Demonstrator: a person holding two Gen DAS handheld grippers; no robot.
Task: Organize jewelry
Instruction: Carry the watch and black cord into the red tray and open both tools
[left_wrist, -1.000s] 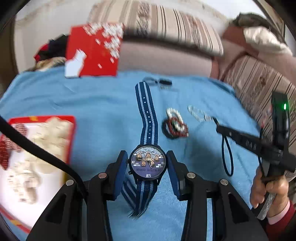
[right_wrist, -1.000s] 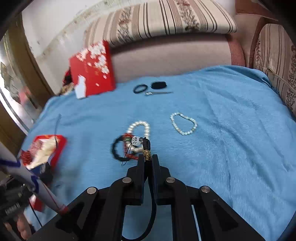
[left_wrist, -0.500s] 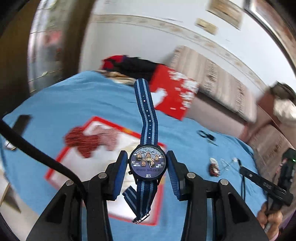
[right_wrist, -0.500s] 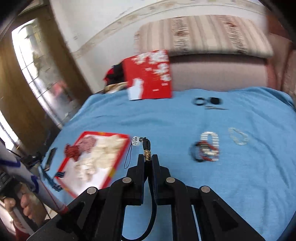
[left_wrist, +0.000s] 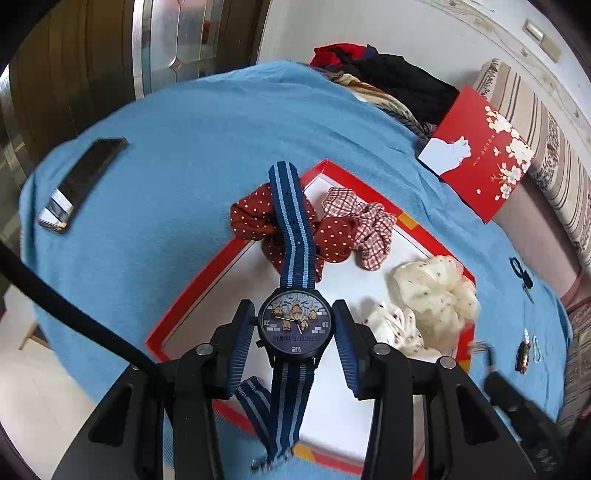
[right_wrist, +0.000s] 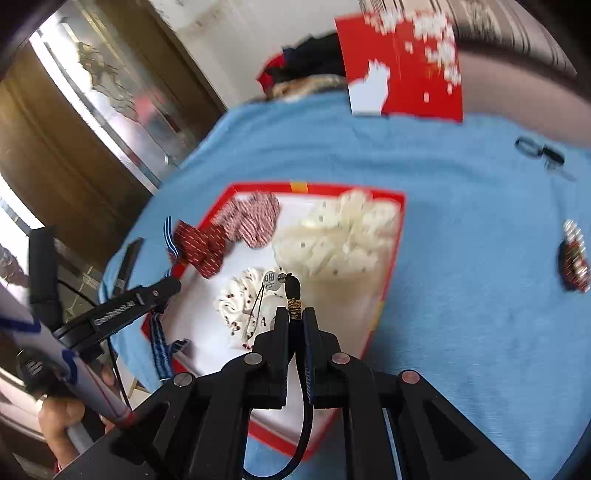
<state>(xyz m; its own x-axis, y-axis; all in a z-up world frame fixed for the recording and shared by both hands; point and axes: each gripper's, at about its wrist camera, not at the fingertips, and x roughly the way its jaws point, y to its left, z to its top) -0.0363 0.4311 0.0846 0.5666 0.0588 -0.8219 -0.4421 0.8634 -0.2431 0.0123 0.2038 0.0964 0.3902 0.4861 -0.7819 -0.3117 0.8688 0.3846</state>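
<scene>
Blue cloth (left_wrist: 177, 155) covered the worktop beside a wood-and-glass door (left_wrist: 110, 48). Left gripper (left_wrist: 294, 332) jaws clamped a watch (left_wrist: 294, 323) above the red tray (left_wrist: 192, 291); right gripper (right_wrist: 294, 317) jaws pinched a black cord (right_wrist: 293, 291) there.

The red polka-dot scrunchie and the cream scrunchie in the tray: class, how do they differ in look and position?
The red polka-dot scrunchie is dark red with white dots; the cream scrunchie is pale and sheer with sparse dark specks. The red one lies at the tray's far end, partly behind the held watch strap; the cream one sits nearer, at the right wall. Both lie inside the tray.
</scene>
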